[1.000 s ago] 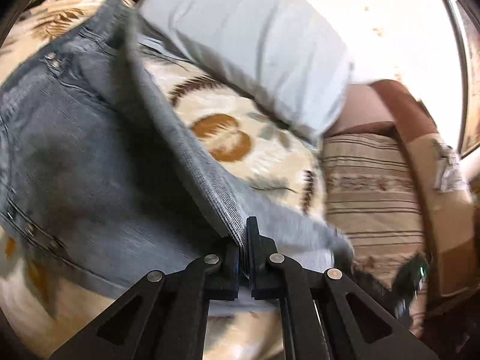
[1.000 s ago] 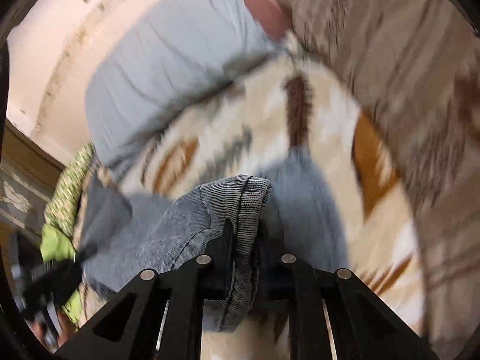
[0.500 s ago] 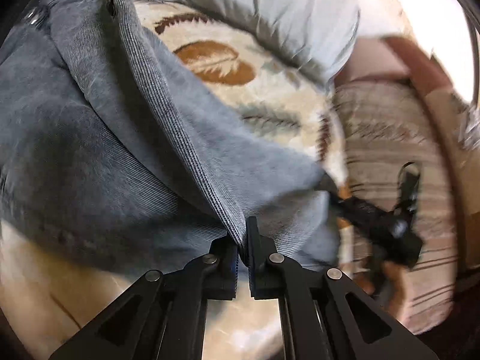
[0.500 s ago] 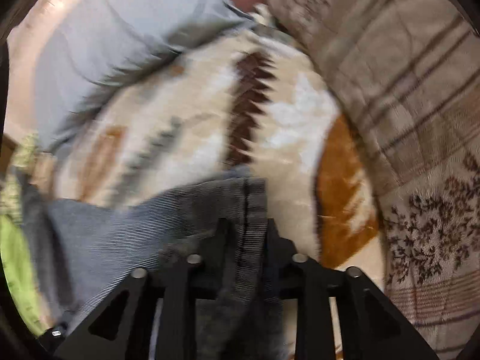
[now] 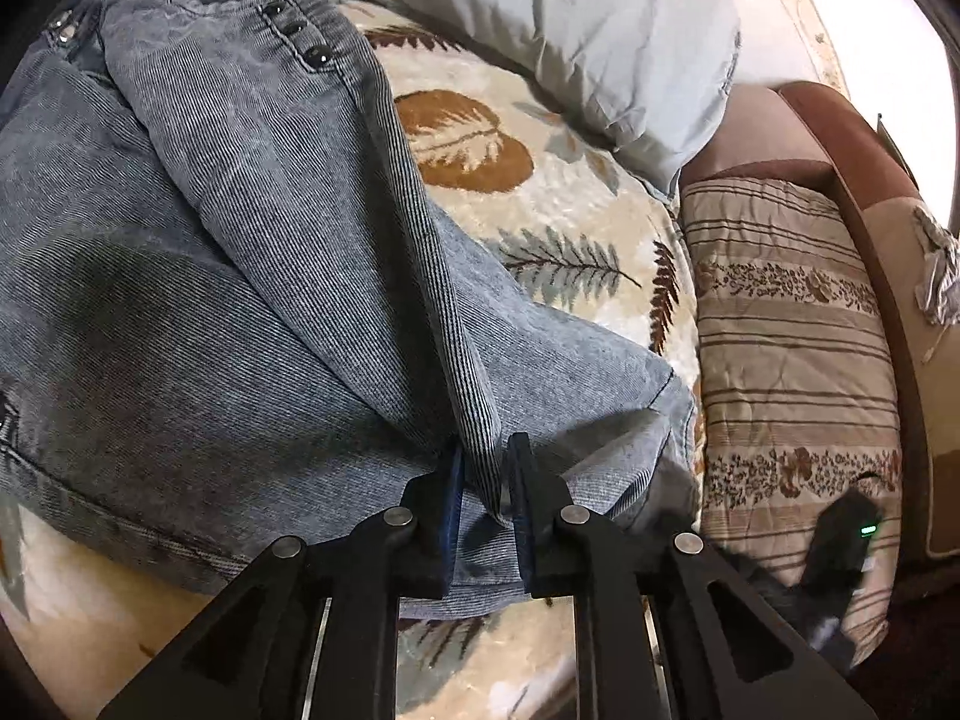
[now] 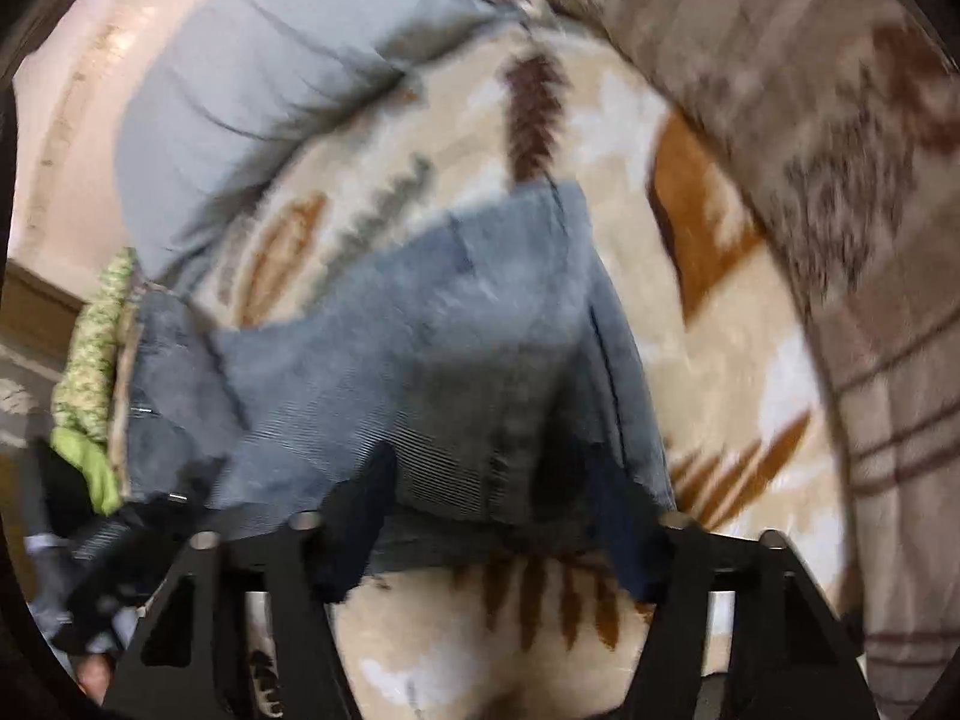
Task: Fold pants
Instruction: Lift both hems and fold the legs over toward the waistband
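Grey-blue denim pants (image 5: 228, 276) lie folded over on a cream leaf-patterned blanket (image 5: 540, 222). My left gripper (image 5: 486, 468) has its jaws slightly apart around a raised fold of the pants, and the fabric still sits between the pads. In the right wrist view the pants (image 6: 456, 360) lie flat in front of my right gripper (image 6: 498, 492), whose jaws stand wide apart and hold nothing. The right view is blurred by motion.
A pale blue pillow (image 5: 576, 36) lies at the back of the bed. A striped beige quilt (image 5: 786, 324) runs along the right side, with a brown headboard (image 5: 840, 138) beyond. The other gripper's black body (image 5: 840, 546) shows at lower right. Green cloth (image 6: 90, 360) sits at far left.
My right gripper has opened wide and let go of the pant hem, which now lies on the blanket. My left gripper's jaws have parted a little, and the pants have settled flat.
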`<move>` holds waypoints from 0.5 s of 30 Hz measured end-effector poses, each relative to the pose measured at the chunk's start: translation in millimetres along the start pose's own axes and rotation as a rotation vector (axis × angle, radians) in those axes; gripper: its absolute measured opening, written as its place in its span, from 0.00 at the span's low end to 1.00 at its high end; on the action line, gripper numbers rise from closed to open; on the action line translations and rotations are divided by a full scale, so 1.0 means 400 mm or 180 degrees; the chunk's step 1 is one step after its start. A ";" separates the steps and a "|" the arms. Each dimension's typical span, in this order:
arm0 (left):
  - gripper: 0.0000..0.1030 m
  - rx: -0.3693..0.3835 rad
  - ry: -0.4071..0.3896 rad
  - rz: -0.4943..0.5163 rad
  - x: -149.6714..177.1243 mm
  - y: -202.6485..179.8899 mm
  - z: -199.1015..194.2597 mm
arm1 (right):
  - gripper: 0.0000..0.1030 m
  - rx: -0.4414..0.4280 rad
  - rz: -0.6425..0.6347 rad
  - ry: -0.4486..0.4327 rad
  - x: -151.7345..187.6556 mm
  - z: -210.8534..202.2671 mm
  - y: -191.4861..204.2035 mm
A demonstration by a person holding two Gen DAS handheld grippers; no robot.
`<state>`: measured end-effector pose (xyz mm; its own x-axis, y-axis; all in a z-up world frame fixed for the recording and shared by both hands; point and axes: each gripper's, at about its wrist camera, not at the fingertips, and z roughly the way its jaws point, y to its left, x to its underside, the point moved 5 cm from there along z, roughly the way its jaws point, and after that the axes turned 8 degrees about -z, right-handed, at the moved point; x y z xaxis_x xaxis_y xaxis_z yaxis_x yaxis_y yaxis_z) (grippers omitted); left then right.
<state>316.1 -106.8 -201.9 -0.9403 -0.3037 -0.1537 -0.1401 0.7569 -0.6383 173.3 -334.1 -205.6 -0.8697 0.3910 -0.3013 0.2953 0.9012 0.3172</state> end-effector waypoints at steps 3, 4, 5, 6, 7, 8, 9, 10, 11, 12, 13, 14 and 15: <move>0.03 0.0015 -0.0025 0.0033 -0.002 0.006 -0.019 | 0.14 0.0040 -0.0045 -0.0011 -0.004 0.002 0.000; 0.02 0.0048 -0.0053 0.0063 0.004 0.001 -0.030 | 0.12 0.0087 -0.0076 -0.0066 -0.008 -0.017 0.000; 0.02 0.0076 -0.0096 0.0086 0.012 -0.003 -0.047 | 0.10 0.0171 -0.0115 -0.0142 -0.009 -0.043 -0.003; 0.02 0.0094 -0.0147 0.0113 0.022 -0.008 -0.061 | 0.09 0.0266 -0.0160 -0.0224 -0.011 -0.075 -0.007; 0.02 0.0110 -0.0162 0.0165 0.039 -0.013 -0.069 | 0.05 0.0305 -0.0184 -0.0271 -0.018 -0.094 -0.016; 0.02 0.0099 -0.0156 0.0210 0.053 -0.016 -0.067 | 0.05 0.0295 -0.0166 -0.0282 -0.021 -0.104 -0.028; 0.02 0.0045 -0.0129 0.0247 0.066 -0.017 -0.054 | 0.05 0.0284 -0.0131 -0.0266 -0.027 -0.107 -0.042; 0.02 -0.0008 -0.0108 0.0270 0.080 -0.012 -0.045 | 0.05 0.0305 -0.0116 -0.0206 -0.030 -0.093 -0.055; 0.02 -0.0096 -0.0085 0.0273 0.085 -0.004 -0.023 | 0.06 0.0332 -0.0120 -0.0097 -0.031 -0.066 -0.065; 0.02 -0.0137 -0.0057 0.0259 0.088 0.004 -0.012 | 0.07 0.0367 -0.0102 -0.0005 -0.039 -0.026 -0.073; 0.02 -0.0165 0.0023 0.0232 0.090 0.015 0.006 | 0.07 0.0419 -0.0086 0.0025 -0.038 -0.007 -0.078; 0.04 -0.0184 0.0144 0.0192 0.093 0.028 0.017 | 0.10 0.0459 -0.0082 0.0043 -0.037 0.000 -0.077; 0.10 -0.0164 0.0188 0.0137 0.091 0.035 0.011 | 0.13 0.0512 -0.0095 0.0028 -0.037 -0.005 -0.062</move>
<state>281.1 -109.8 -219.8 -0.9622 -0.2367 -0.1346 -0.1134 0.7977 -0.5923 178.0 -362.7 -207.1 -0.8822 0.3627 -0.3003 0.3283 0.9309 0.1600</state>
